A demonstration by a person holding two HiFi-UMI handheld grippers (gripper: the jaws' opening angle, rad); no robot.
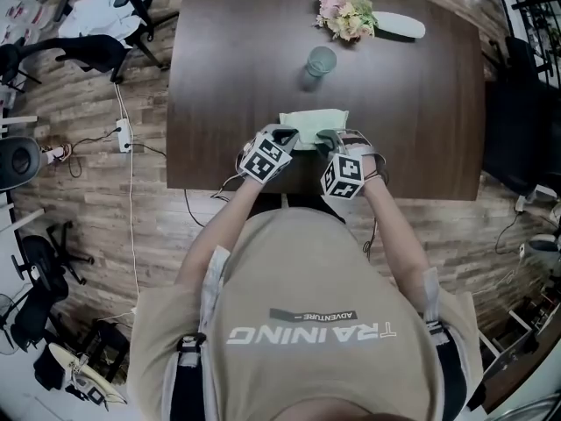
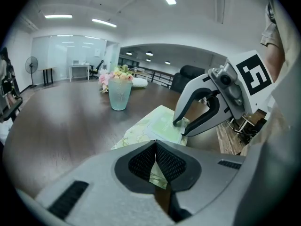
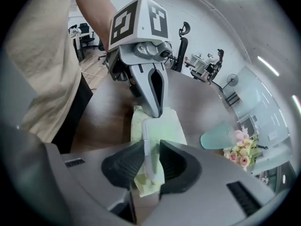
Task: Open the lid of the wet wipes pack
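Observation:
The pale green wet wipes pack (image 1: 314,121) lies flat near the front edge of the dark table (image 1: 219,77). My left gripper (image 2: 155,145) is shut on the pack's near end seam, and a fold of green film shows between its pads. In the right gripper view the left gripper (image 3: 157,111) comes down onto the pack's far end. My right gripper (image 3: 150,152) straddles the white lid (image 3: 146,145). The lid's edge lies close to the left pad, and a small gap shows at the right pad. In the head view both grippers sit at the pack's near corners.
A pale blue glass (image 1: 321,60) stands beyond the pack, and a bunch of flowers (image 1: 345,11) lies at the table's far side. Office chairs (image 1: 88,51) and cables are on the wooden floor to the left.

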